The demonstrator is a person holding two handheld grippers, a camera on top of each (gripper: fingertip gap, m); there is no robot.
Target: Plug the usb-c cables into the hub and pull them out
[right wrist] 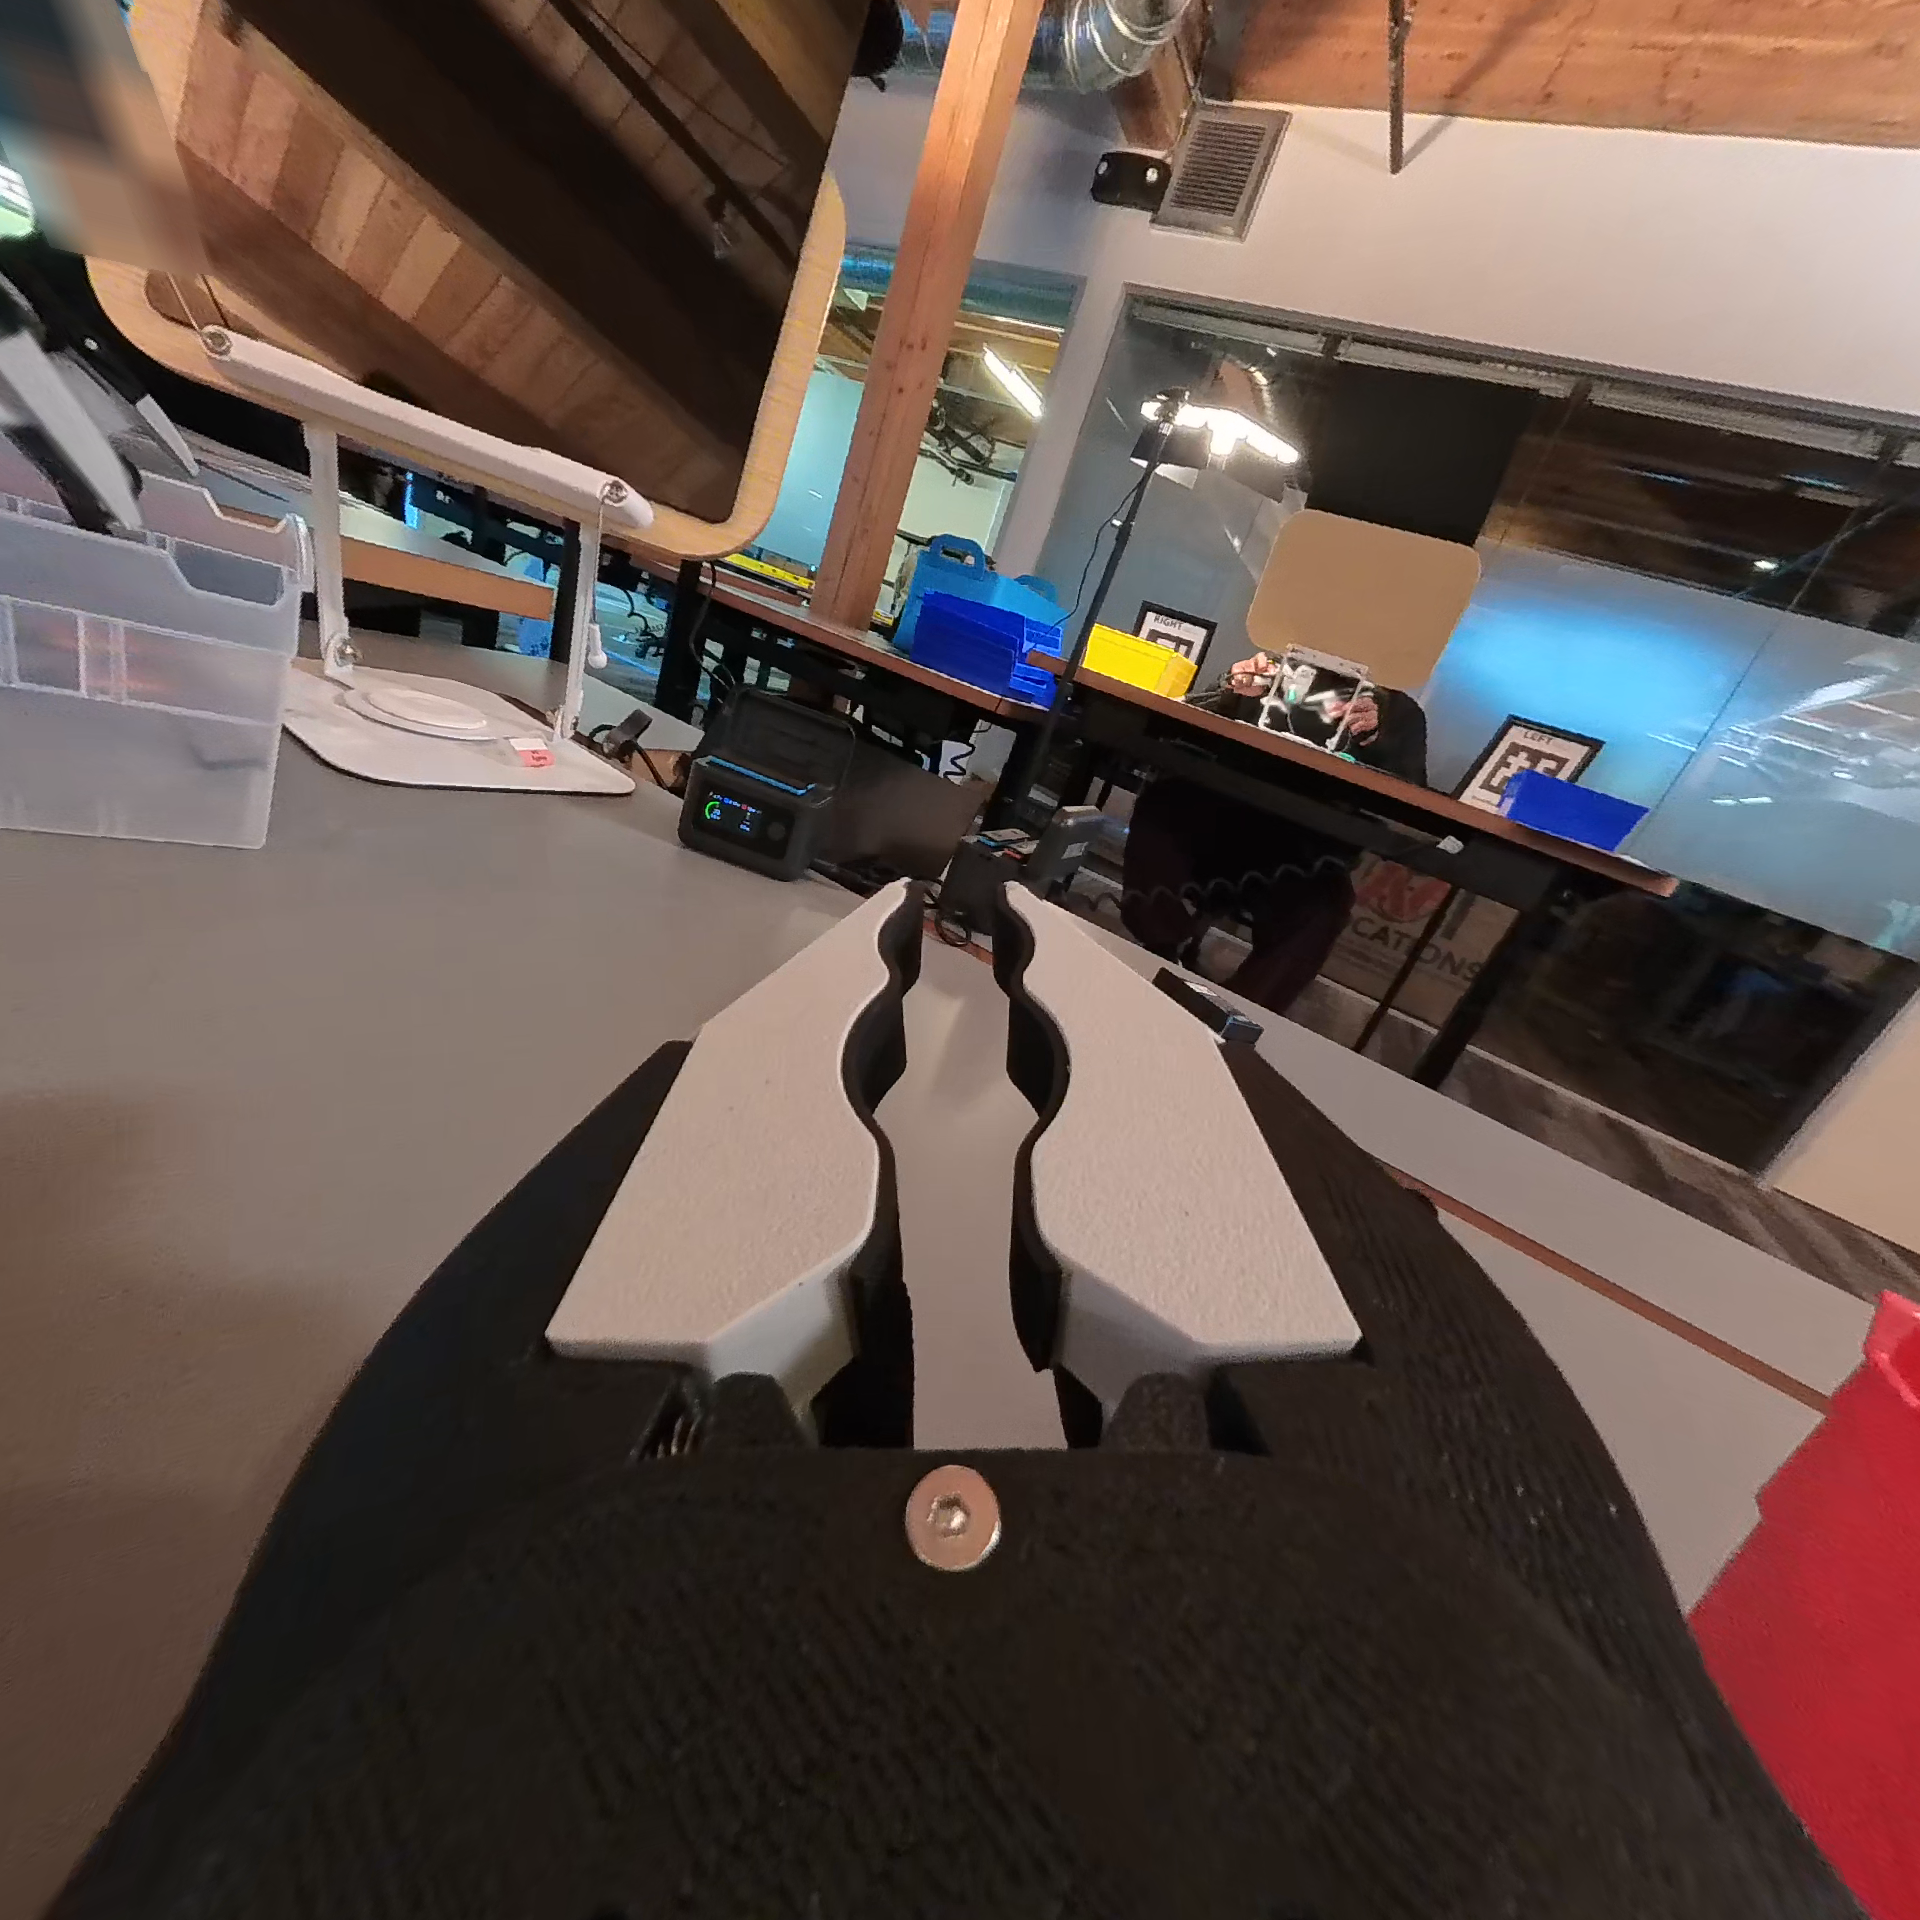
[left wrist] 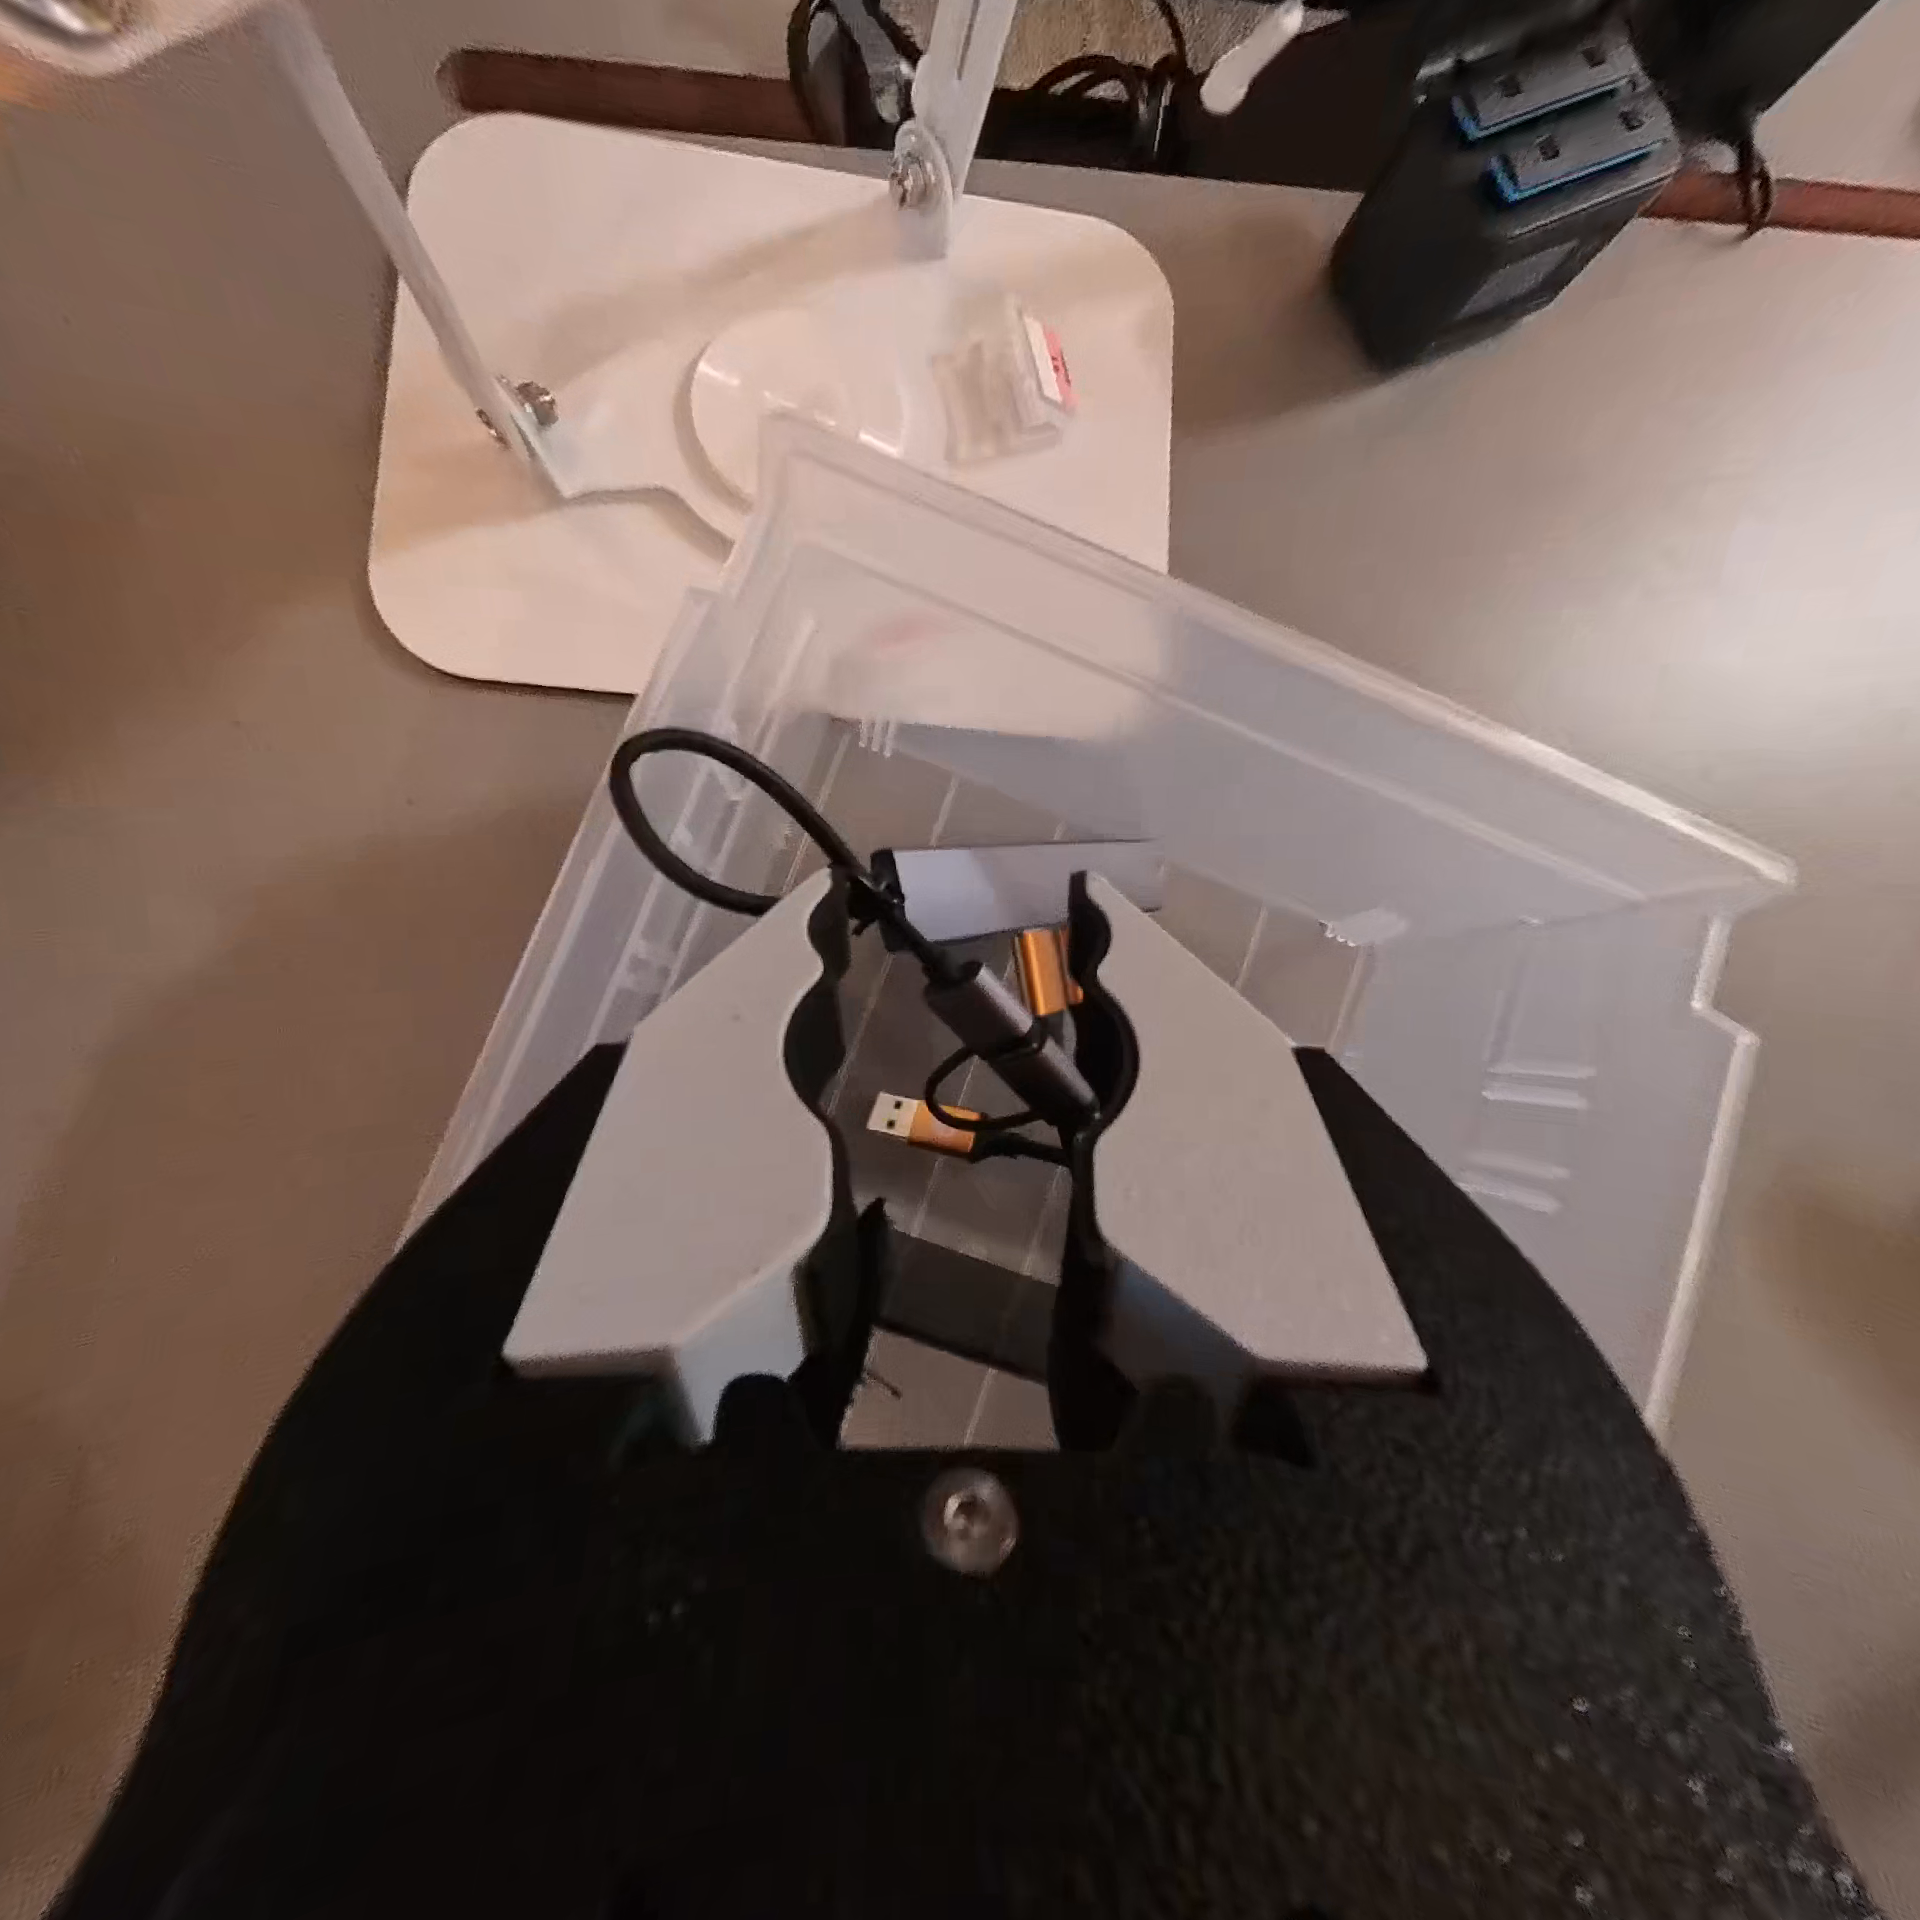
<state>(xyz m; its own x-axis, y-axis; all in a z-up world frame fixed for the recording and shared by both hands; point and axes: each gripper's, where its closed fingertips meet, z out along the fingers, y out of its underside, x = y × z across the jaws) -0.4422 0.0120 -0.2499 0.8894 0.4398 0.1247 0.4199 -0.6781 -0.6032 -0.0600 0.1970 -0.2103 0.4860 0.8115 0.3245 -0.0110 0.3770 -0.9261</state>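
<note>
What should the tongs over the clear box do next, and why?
Probably lift the silver hub up and out of the clear box. The left tongs reach into the box with the hub between their tips, its black cable looping off to the side and orange plugs lying below. The right tongs hold nothing, off to the side, so plugging needs the hub out on the table.

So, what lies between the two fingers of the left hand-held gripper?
In the left wrist view: a silver hub at the fingertips, a grey cable plug and orange connectors.
</note>
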